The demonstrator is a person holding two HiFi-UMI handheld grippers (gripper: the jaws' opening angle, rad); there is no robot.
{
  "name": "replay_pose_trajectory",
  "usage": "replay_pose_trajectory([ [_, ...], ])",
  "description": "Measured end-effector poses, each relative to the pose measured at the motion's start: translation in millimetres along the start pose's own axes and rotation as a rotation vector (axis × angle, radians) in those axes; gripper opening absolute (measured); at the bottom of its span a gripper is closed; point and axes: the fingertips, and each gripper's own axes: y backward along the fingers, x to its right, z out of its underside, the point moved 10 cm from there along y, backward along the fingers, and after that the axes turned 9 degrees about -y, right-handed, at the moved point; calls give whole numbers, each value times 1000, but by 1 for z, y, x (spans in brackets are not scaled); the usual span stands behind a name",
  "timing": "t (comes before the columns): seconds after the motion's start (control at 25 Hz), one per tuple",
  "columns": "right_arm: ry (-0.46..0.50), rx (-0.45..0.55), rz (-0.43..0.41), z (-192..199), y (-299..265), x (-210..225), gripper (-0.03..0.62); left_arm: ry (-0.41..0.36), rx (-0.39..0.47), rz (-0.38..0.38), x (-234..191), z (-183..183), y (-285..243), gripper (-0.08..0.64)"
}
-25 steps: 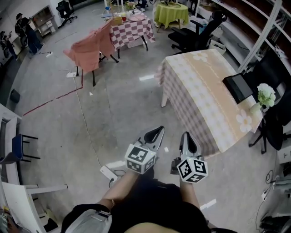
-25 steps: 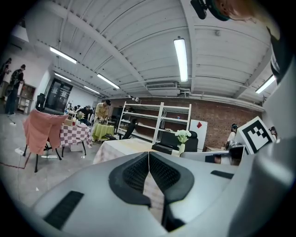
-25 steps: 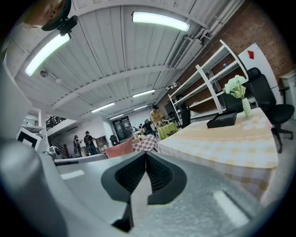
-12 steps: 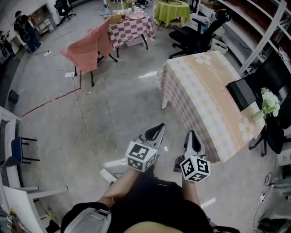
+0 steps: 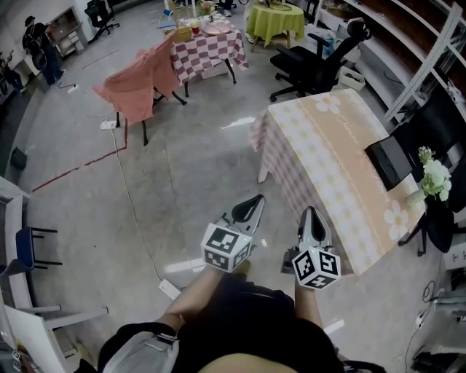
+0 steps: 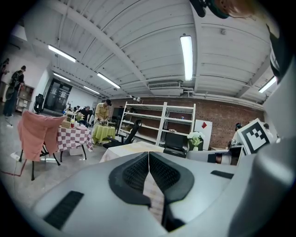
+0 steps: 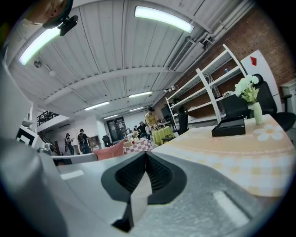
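I hold both grippers low in front of me over a grey concrete floor. My left gripper is shut with nothing between its jaws; its marker cube faces up. My right gripper is also shut and empty, close to the near corner of a table with a peach and white checked cloth. In the left gripper view the jaws meet along a thin line, and in the right gripper view the jaws do the same. A black flat box and a vase of white flowers stand on that table.
A black office chair stands behind the table. Farther off are a chair draped in pink cloth, a red-checked table and a green-covered round table. A white cable and power strip lie on the floor. Metal shelving lines the right.
The view has shifted forward a little toward the checked table; both grippers stayed shut and moved slightly right with me.
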Motion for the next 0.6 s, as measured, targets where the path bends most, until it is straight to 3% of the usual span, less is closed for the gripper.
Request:
replay_pose_trajectory([
  [0.6, 17, 32, 42, 3, -32, 12, 5, -1, -14, -51, -39, 12, -7, 12],
])
